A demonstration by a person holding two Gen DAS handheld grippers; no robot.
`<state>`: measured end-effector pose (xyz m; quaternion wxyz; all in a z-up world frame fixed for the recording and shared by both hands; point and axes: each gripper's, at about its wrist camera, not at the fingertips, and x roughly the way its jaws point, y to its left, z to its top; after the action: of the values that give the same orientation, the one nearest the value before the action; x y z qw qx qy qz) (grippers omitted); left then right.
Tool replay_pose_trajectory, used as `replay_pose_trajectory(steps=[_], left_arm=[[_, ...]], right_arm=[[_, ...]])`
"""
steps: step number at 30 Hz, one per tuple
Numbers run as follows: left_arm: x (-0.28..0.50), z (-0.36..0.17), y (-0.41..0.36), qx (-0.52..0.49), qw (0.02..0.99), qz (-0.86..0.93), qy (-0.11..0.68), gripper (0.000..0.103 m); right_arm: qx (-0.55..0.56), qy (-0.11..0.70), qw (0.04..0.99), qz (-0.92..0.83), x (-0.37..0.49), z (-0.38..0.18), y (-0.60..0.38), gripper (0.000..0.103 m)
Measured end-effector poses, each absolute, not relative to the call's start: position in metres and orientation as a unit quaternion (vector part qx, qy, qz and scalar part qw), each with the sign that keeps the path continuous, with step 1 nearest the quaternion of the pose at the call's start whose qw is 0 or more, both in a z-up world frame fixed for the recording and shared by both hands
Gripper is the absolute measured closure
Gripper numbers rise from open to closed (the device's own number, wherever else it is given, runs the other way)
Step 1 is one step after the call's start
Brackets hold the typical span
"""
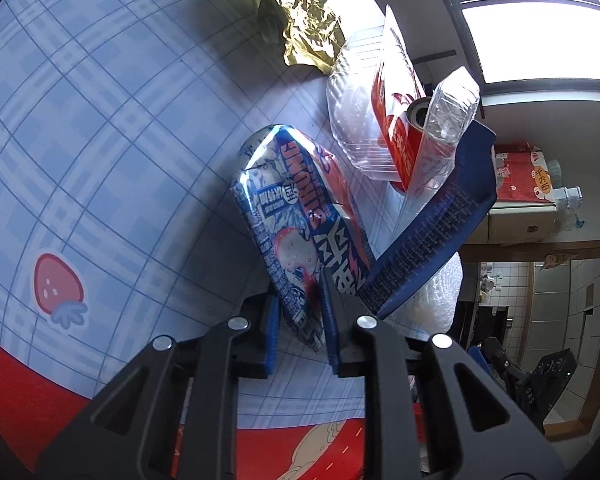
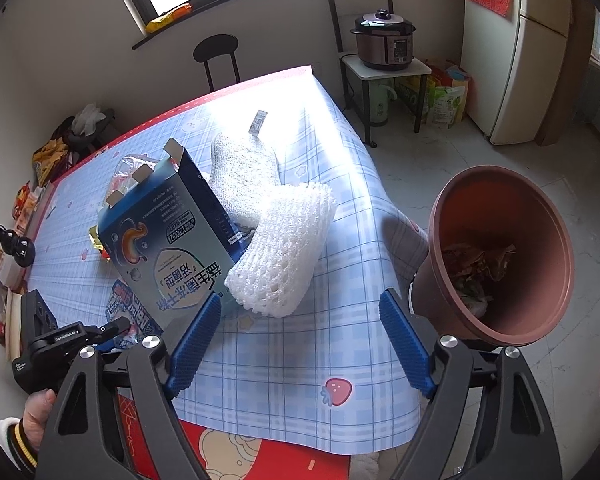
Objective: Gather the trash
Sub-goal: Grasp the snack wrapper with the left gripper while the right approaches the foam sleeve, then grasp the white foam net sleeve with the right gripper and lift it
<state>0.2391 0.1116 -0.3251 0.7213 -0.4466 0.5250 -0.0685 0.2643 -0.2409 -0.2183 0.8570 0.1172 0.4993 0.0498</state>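
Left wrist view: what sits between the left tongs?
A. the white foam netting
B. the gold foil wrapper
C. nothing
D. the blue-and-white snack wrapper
D: the blue-and-white snack wrapper has its lower end pinched between the blue pads of the left tongs, while the gold foil lies far off on the table.

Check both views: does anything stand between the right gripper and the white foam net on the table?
Nothing visible does. The right gripper is open above bare tablecloth, and the white foam net lies just ahead, its near end uncovered.
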Motion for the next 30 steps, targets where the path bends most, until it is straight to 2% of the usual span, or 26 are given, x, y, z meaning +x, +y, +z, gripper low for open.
replay_pose_trajectory(steps=[2,9,10,14,17,19,21,25,30], left_arm=[[0.237,-0.319,0.114,-0.445,0.728,-0.078,0.516,0.088],[0.219,-0.296,0.126,-0.405,0.762,-0.079,0.499,0.093],[0.217,-0.292,0.128,-0.400,0.766,-0.079,0.496,0.097],[0.208,-0.281,0.137,-0.383,0.780,-0.072,0.489,0.097],[0.201,-0.283,0.145,-0.384,0.779,-0.065,0.492,0.097],[0.197,-0.283,0.147,-0.386,0.779,-0.066,0.490,0.097],[0.196,-0.280,0.146,-0.380,0.783,-0.068,0.487,0.097],[0.195,-0.272,0.144,-0.364,0.795,-0.074,0.479,0.097],[0.197,-0.259,0.142,-0.353,0.806,-0.074,0.469,0.097]], right_arm=[[0.133,0.502,0.853,0.053,0.272,-0.226,-0.243,0.033],[0.202,0.523,0.826,0.062,0.302,-0.261,-0.242,0.033],[0.211,0.524,0.823,0.062,0.306,-0.265,-0.241,0.033],[0.231,0.530,0.813,0.064,0.315,-0.276,-0.234,0.035],[0.234,0.534,0.810,0.062,0.317,-0.280,-0.230,0.051],[0.231,0.533,0.812,0.059,0.315,-0.279,-0.229,0.065],[0.232,0.528,0.815,0.059,0.311,-0.275,-0.230,0.070],[0.237,0.515,0.821,0.063,0.300,-0.266,-0.236,0.076],[0.231,0.495,0.835,0.063,0.285,-0.251,-0.244,0.078]])
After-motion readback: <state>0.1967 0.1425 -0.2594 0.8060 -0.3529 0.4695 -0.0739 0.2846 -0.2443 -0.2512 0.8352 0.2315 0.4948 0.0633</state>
